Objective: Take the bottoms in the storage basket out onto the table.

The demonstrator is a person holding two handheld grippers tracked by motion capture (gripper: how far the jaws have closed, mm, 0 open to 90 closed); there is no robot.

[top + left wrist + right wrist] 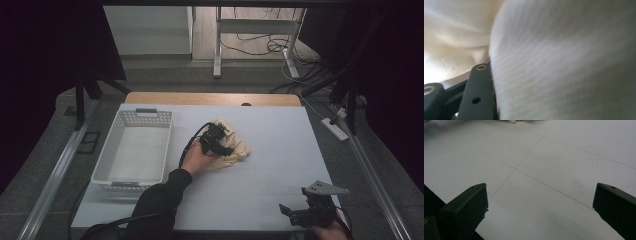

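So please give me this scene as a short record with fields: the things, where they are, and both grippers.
cloth: cream cloth, bunched at the middle of the table
basket: white basket, left of the cloth, nothing seen in it
left gripper: left gripper on the cloth; fabric lies against its jaw in the left gripper view; grip cannot be told
right gripper: right gripper at the near right edge, jaws wide apart over bare table, nothing between them

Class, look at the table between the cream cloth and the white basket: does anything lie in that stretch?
Nothing visible does. The cream cloth, with the left gripper on it, lies right of the white basket; only bare table surface separates them.
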